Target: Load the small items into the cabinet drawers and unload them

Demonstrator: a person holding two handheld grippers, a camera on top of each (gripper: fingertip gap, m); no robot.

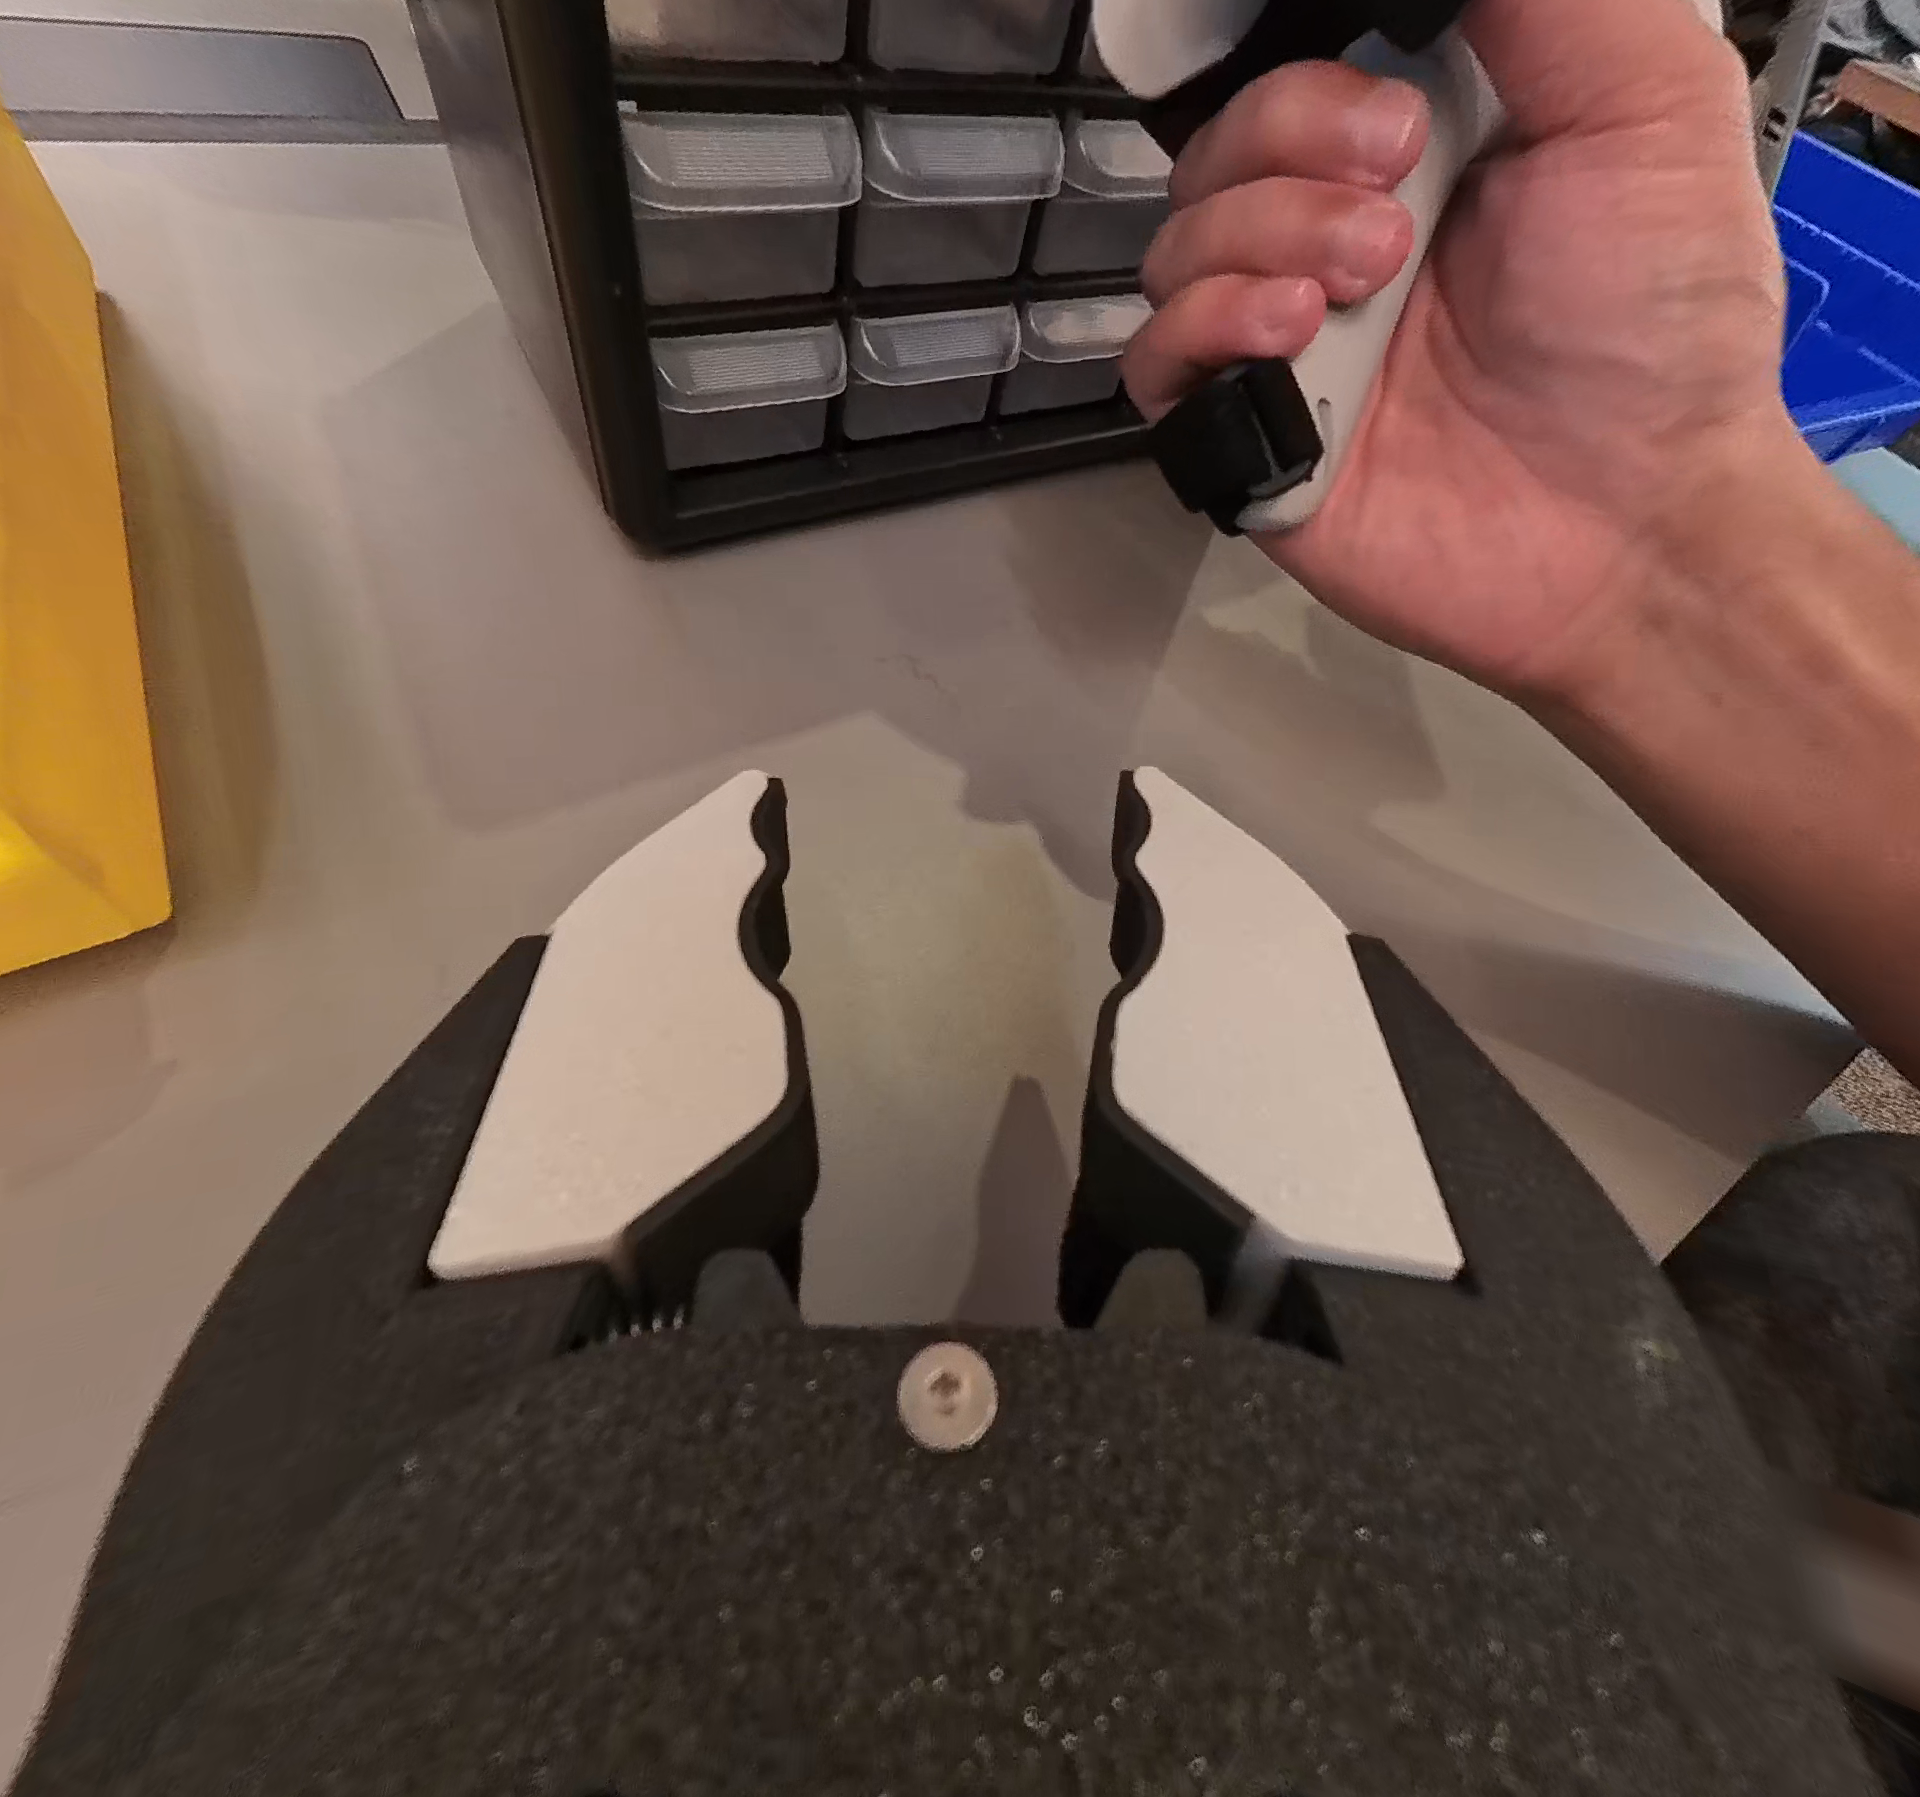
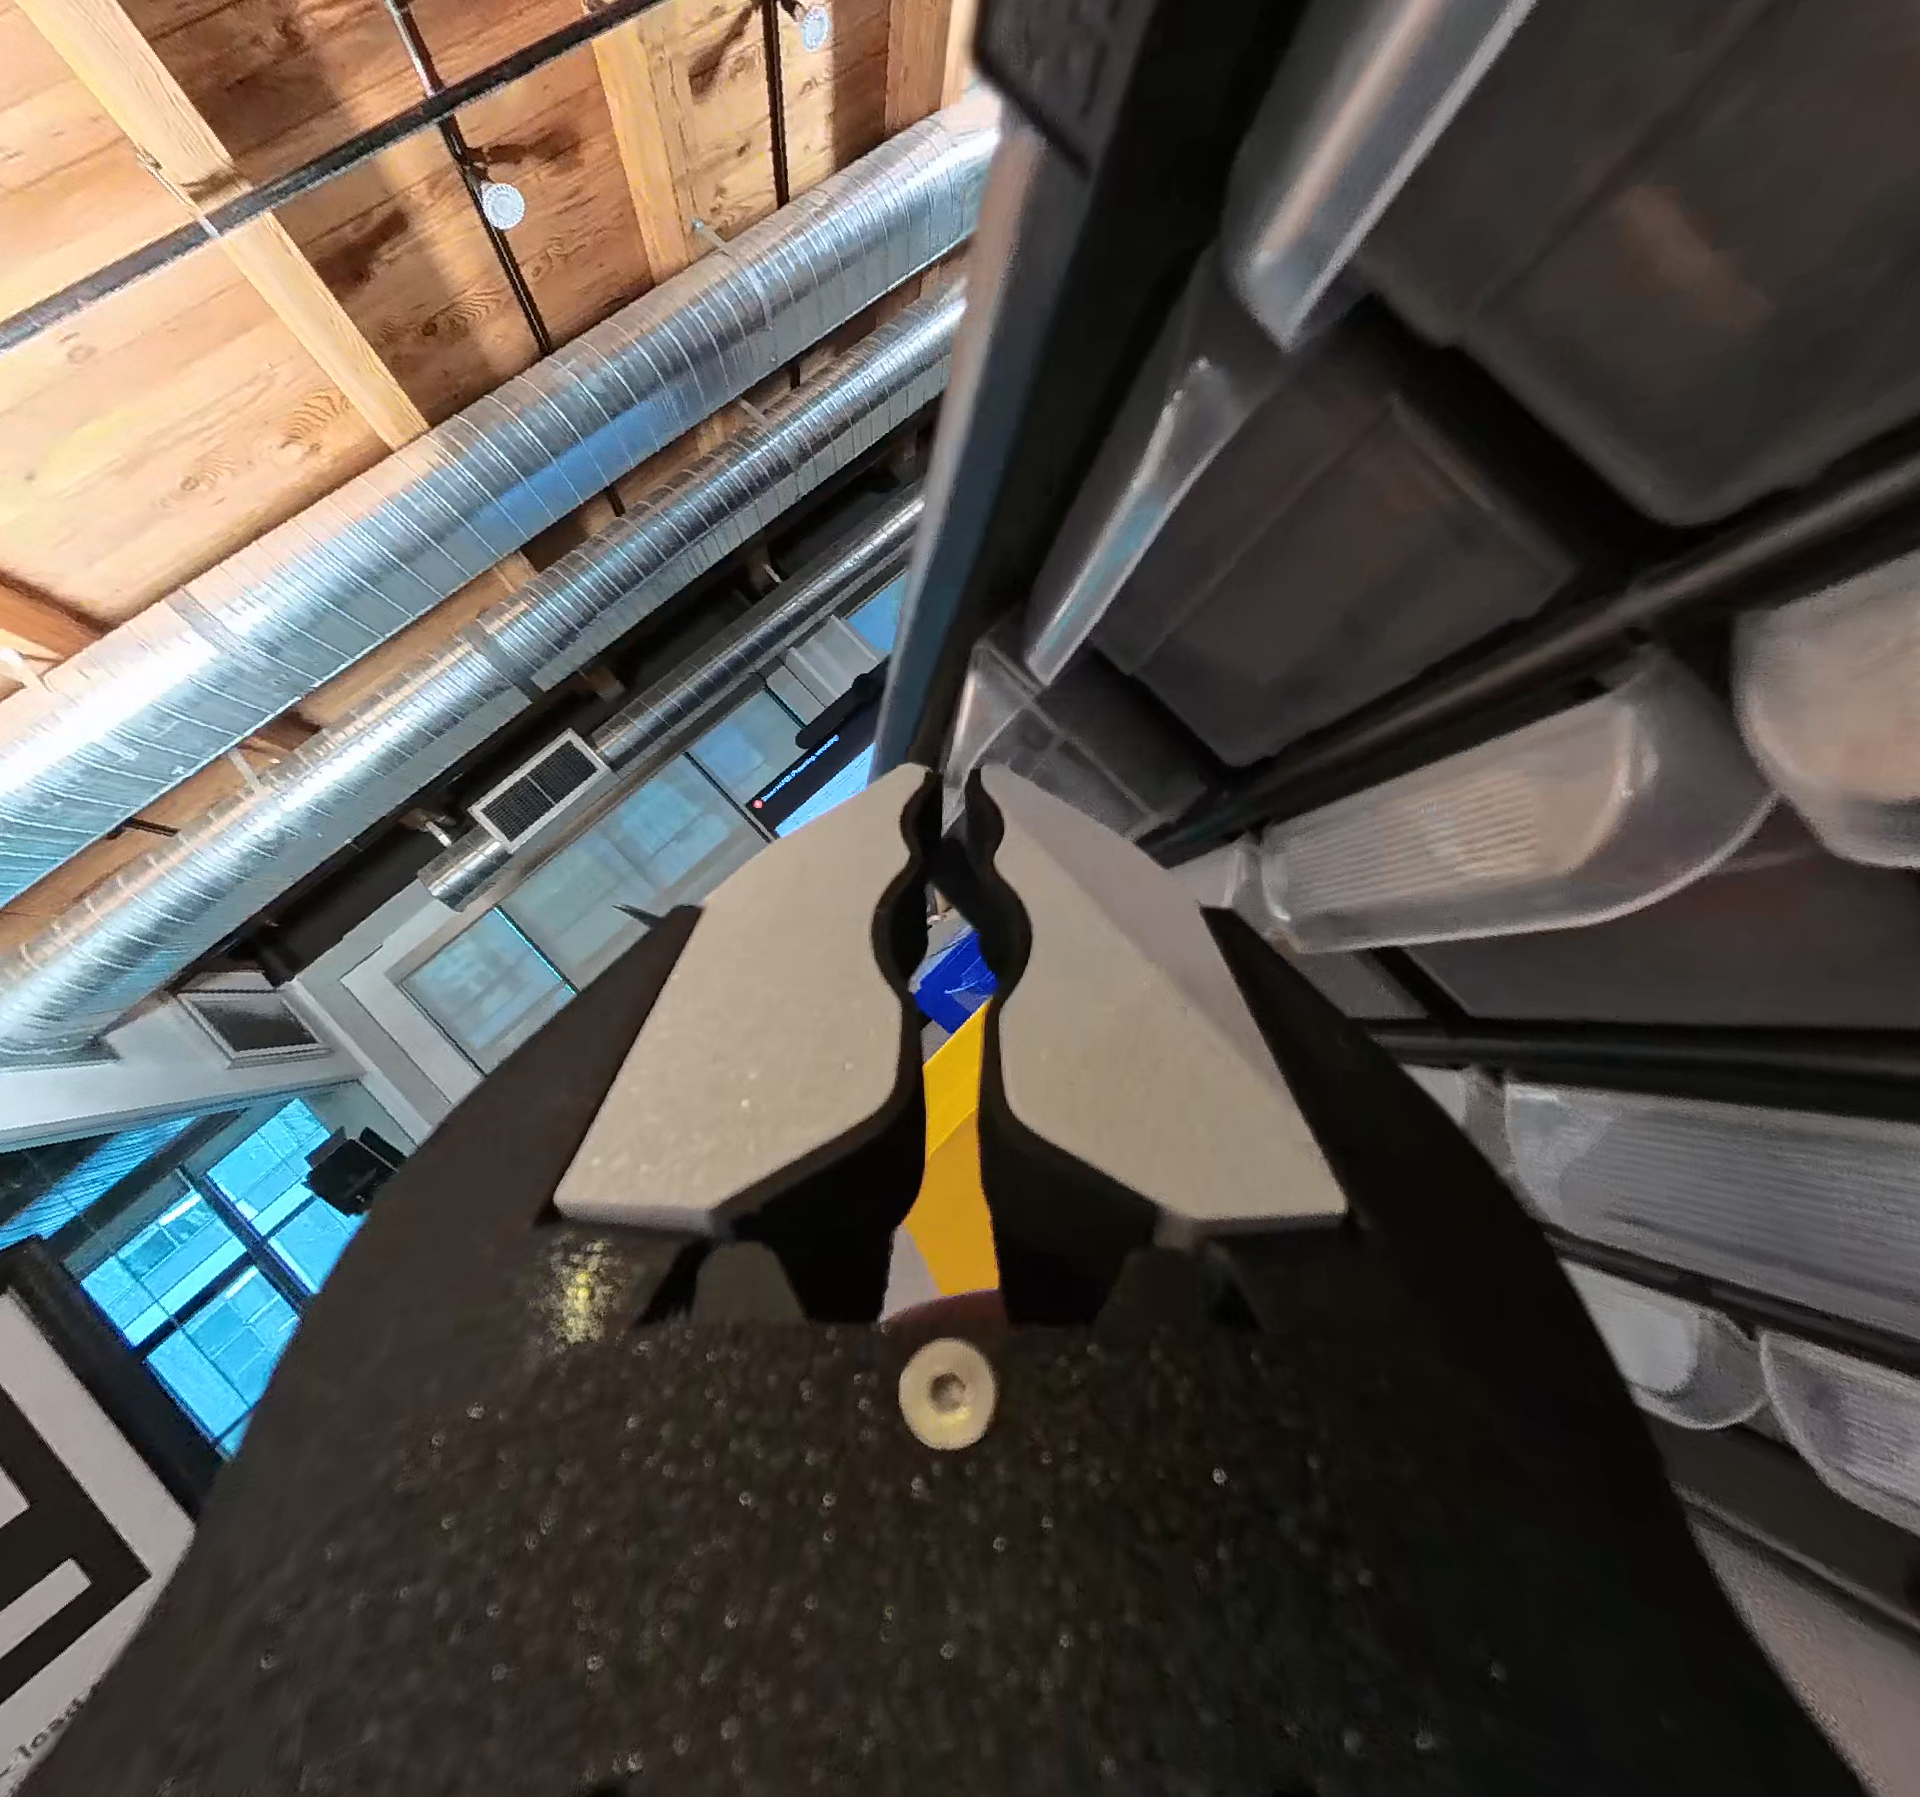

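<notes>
Ahead of the left gripper (image 1: 951,791), beyond its spread jaws, the black-framed cabinet of small clear plastic drawers (image 1: 831,220) stands on the pale grey tabletop (image 1: 468,667). Left of those jaws a yellow plastic bin (image 1: 62,604) sits on the same tabletop. Ahead and to their right, a bare hand (image 1: 1475,345) grips the white handle of the right gripper (image 2: 951,797), in front of the cabinet's right-hand drawers. Right of this gripper's nearly closed jaws the cabinet drawers lie close; left of them, ribbed metal ducts (image 2: 416,542) run under a wooden plank ceiling (image 2: 260,85).
</notes>
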